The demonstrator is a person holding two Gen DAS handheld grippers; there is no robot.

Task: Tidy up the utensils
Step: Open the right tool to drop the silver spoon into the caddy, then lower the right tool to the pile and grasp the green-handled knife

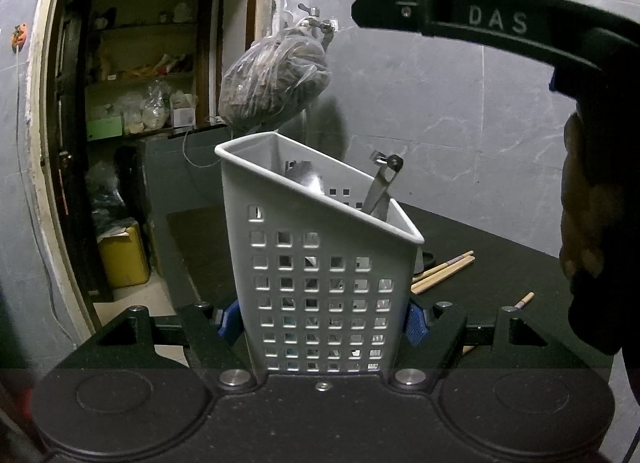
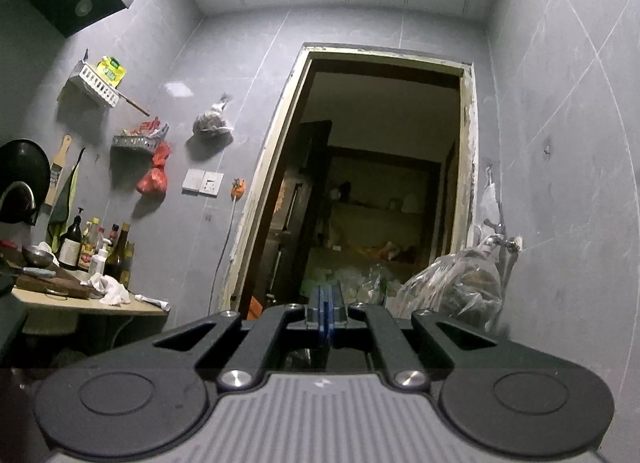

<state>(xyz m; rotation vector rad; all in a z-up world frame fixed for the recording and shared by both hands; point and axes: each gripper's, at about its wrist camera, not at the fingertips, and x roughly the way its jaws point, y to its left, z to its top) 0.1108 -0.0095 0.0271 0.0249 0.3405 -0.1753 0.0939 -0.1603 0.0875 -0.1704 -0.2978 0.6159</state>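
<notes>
We pinch the white utensil basket [image 1: 320,263] in our left gripper [image 1: 320,323], upright on the dark table [image 1: 500,263], metal tongs [image 1: 382,187] poking up-right. Chopsticks [image 1: 444,271] lie behind. Right gripper [image 2: 326,319]: fingers pressed together, empty, aimed at the doorway [image 2: 380,191].

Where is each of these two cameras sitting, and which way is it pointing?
Left wrist: on the left gripper, looking slightly down at the white utensil holder clamped between its fingers, on a dark table; the right gripper and a hand show.
Right wrist: on the right gripper, shut and empty, tilted up toward a doorway and grey wall.
Shared: the doorway and the hanging plastic bag.
</notes>
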